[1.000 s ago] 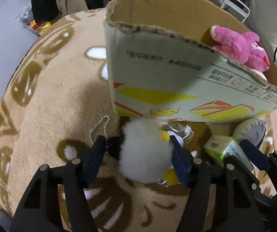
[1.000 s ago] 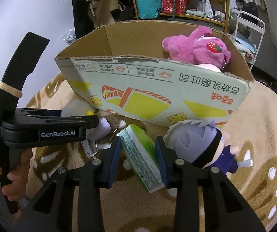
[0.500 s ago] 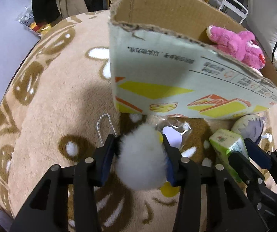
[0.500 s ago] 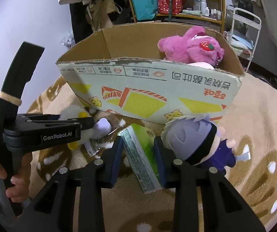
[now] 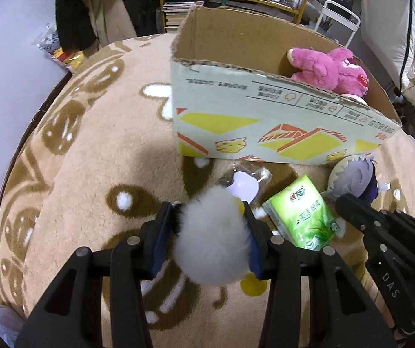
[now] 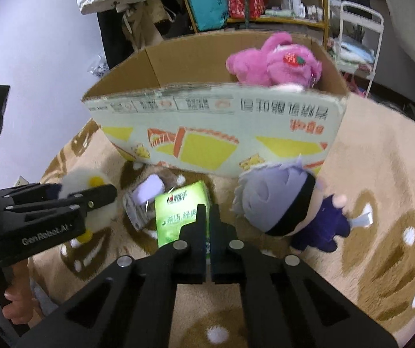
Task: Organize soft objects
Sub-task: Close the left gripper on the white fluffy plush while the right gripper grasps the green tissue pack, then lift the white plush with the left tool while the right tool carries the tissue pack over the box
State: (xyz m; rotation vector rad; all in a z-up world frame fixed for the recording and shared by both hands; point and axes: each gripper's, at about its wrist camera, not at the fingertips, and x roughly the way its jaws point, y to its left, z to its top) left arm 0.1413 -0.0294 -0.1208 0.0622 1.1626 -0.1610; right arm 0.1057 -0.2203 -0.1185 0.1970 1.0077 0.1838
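— While the left claw [image 5: 211,233] is raised off the rug, what is it holding?

— A white fluffy plush [image 5: 211,240] with yellow bits, pinched between the two blue pads [image 5: 161,240], which press into its sides. In the right wrist view the same plush [image 6: 87,200] shows behind the left claw's black fingers.

— And the right claw [image 6: 207,226]?

— Its jaws are pressed nearly together, with only a thin slit between them. They sit over the near end of the green tissue pack [image 6: 183,213]; whether they nip a bit of its wrapper or merely lie on top, I cannot tell from this angle.

— Where does the pack lie?

— Flat on the tan patterned rug [image 5: 97,156], just in front of the cardboard box [image 5: 254,121]. A clear packet with a pale purple piece [image 5: 243,185] lies between the pack and the plush.

— Anything else beside the box?

— A grey-haired doll in dark blue clothes [image 6: 288,203] lies on its side against the box's front wall, just beside the tissue pack. Inside the box, at its far right end, rests a pink plush bear [image 6: 274,63] with a strawberry patch.
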